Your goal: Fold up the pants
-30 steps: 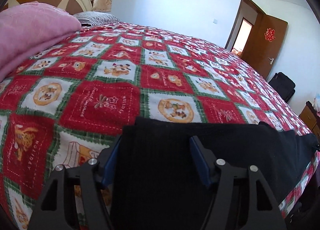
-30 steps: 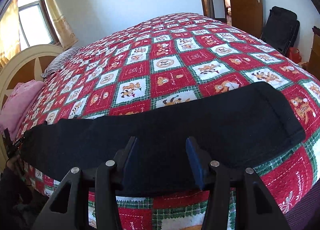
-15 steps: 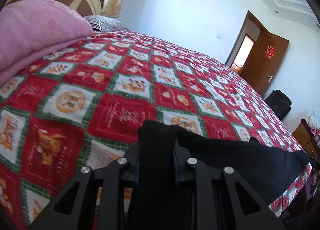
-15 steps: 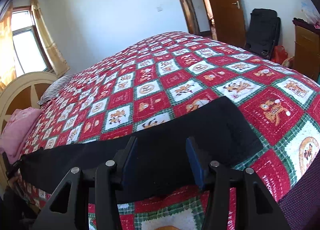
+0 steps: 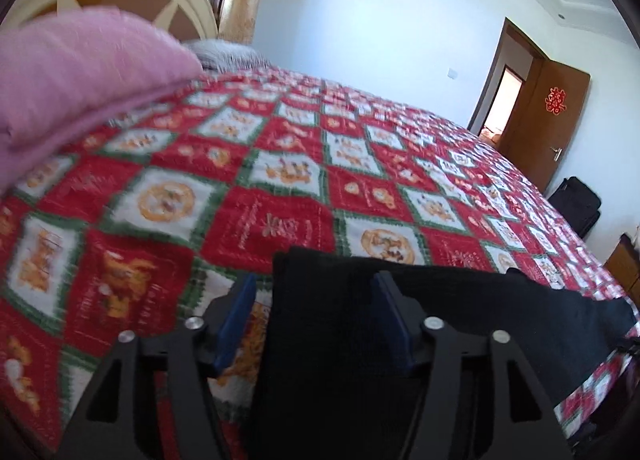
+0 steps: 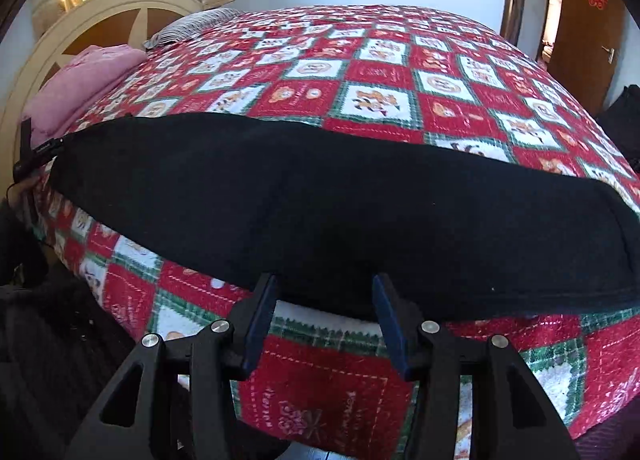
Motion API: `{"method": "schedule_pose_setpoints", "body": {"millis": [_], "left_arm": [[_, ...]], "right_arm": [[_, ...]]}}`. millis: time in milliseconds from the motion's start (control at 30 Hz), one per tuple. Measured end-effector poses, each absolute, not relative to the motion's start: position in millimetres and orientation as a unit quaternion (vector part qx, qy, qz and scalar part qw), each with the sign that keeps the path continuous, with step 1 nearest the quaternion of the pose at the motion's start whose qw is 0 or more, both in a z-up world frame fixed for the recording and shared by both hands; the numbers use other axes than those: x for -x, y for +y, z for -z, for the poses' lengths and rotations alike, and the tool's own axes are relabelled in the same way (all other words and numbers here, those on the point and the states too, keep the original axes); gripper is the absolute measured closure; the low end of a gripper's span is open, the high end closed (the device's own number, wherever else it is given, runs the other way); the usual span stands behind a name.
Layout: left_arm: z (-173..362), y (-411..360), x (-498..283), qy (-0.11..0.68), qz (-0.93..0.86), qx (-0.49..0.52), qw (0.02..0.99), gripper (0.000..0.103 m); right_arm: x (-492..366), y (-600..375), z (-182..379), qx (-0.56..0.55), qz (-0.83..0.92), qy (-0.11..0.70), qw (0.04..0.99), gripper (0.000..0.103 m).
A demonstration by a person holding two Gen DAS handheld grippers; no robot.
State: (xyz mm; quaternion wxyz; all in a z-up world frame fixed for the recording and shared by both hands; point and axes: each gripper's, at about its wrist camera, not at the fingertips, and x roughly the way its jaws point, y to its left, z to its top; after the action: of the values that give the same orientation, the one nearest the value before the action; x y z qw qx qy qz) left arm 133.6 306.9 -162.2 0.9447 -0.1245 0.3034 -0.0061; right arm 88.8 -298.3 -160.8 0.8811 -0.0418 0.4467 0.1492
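Black pants (image 6: 320, 199) lie as one long flat strip along the near edge of the bed. Their left end (image 5: 480, 320) reaches under my left gripper (image 5: 314, 300). Its jaws are opening: the end's edge lies between the blue pads (image 5: 240, 312), and neither pad presses on the cloth. My right gripper (image 6: 324, 300) hovers at the strip's near edge, about midway along it. It is open, with nothing between its fingers (image 6: 384, 312).
The bed wears a red, green and white checked quilt (image 5: 280, 179). A folded pink blanket (image 5: 80, 79) and a striped pillow (image 6: 192, 23) lie by the cream headboard (image 6: 120, 7). A brown door (image 5: 556, 119) and a black bag (image 5: 576, 203) stand beyond the bed.
My left gripper pinched the pants' end half a second ago and has let go, jaws spread again. My right gripper swung along the strip toward the headboard side, its opening unchanged.
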Motion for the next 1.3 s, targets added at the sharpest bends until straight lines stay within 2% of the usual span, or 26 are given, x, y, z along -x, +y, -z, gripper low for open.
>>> {"method": "schedule_pose_setpoints", "body": {"millis": [100, 200, 267, 333, 400, 500, 700, 800, 1000, 1300], "left_arm": [[145.1, 298.0, -120.3, 0.271, -0.020, 0.101, 0.957, 0.019], [131.3, 282.0, -113.2, 0.247, -0.013, 0.099, 0.964, 0.008], [124.5, 260.0, -111.1, 0.239, 0.020, 0.095, 0.966, 0.008], [123.0, 237.0, -111.3, 0.242, 0.050, 0.083, 0.965, 0.008], [125.1, 204.6, -112.4, 0.249, 0.087, 0.054, 0.963, 0.006], [132.4, 160.9, -114.7, 0.263, 0.131, 0.014, 0.956, 0.006], [151.2, 103.3, -118.9, 0.285, 0.170, -0.039, 0.942, 0.006], [161.1, 94.5, -118.8, 0.297, 0.174, -0.035, 0.938, 0.006], [184.2, 91.9, -118.7, 0.323, 0.166, -0.031, 0.931, 0.006], [188.0, 81.0, -112.7, 0.316, 0.157, -0.055, 0.934, 0.000]], "right_arm": [[-87.6, -283.7, 147.6, 0.041, -0.174, 0.416, 0.891, 0.051], [-95.4, -255.6, 161.0, 0.052, -0.204, 0.427, 0.879, 0.048], [-103.2, -241.0, 188.5, 0.070, -0.199, 0.468, 0.858, 0.048], [-99.5, -235.1, 194.6, 0.093, -0.192, 0.454, 0.865, 0.048], [-96.5, -236.7, 188.6, 0.093, -0.200, 0.449, 0.866, 0.047], [-98.2, -261.7, 170.8, 0.033, -0.205, 0.440, 0.874, 0.047], [-113.2, -324.7, 141.2, 0.001, -0.100, 0.403, 0.910, 0.047], [-122.4, -362.1, 131.9, -0.020, -0.038, 0.394, 0.918, 0.047], [-154.6, -419.2, 149.9, -0.035, 0.026, 0.437, 0.898, 0.047], [-160.8, -417.0, 155.4, 0.002, 0.026, 0.437, 0.899, 0.046]]}}
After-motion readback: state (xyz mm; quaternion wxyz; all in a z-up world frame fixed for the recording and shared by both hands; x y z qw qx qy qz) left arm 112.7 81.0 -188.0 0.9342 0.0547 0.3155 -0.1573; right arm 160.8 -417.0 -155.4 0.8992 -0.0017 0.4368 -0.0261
